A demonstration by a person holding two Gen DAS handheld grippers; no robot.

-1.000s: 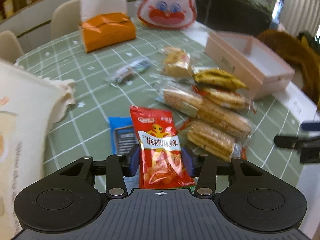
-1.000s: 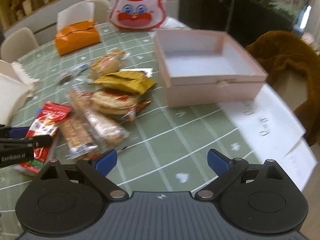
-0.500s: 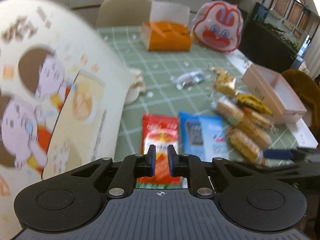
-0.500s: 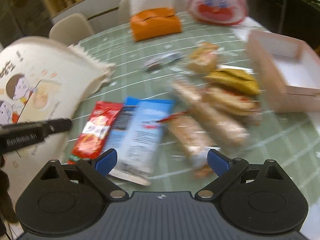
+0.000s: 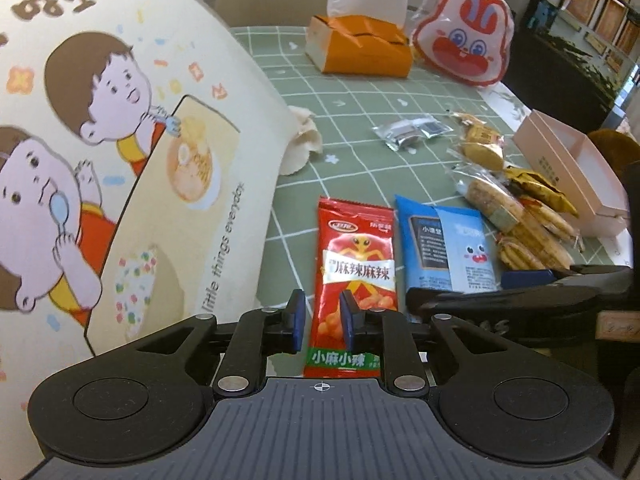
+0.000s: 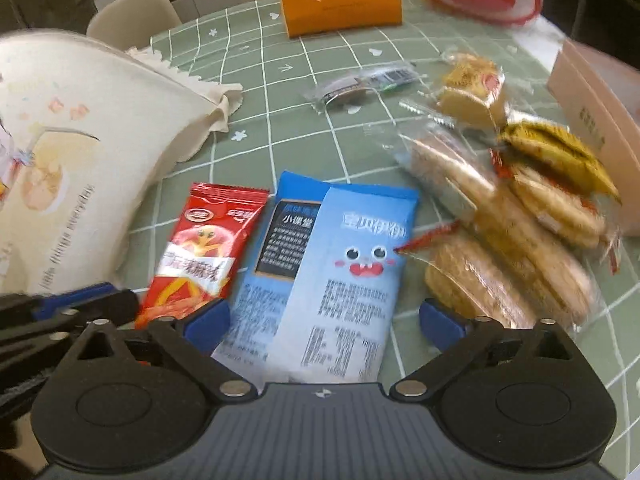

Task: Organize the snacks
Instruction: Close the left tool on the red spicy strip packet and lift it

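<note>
A red snack packet [image 5: 356, 272] lies flat on the green checked cloth beside two overlapping blue packets [image 5: 448, 248]. My left gripper [image 5: 322, 320] hovers over the red packet's lower left edge with its jaws a narrow gap apart and opening. That edge shows between the pads, which are not pressing on it. In the right wrist view, my right gripper [image 6: 324, 320] straddles the blue packets [image 6: 344, 264], its jaws wide and still opening, and its pads are clear of them. The red packet [image 6: 204, 252] and left gripper [image 6: 100, 304] sit to the left there.
A big cream cartoon bag [image 5: 120, 160] fills the left side. Wrapped rice crackers [image 5: 520, 228] and a yellow packet [image 5: 536, 188] lie right of the blue packets, before an open pink box [image 5: 568, 176]. Farther back are a silver packet [image 5: 408, 132], an orange tissue box [image 5: 360, 48] and a rabbit-face bag [image 5: 464, 32].
The red packet has shifted left, off the blue packets. My left jaws closed from wide to almost shut, then parted slightly. My right gripper swung left from the pink box to above the blue packets.
</note>
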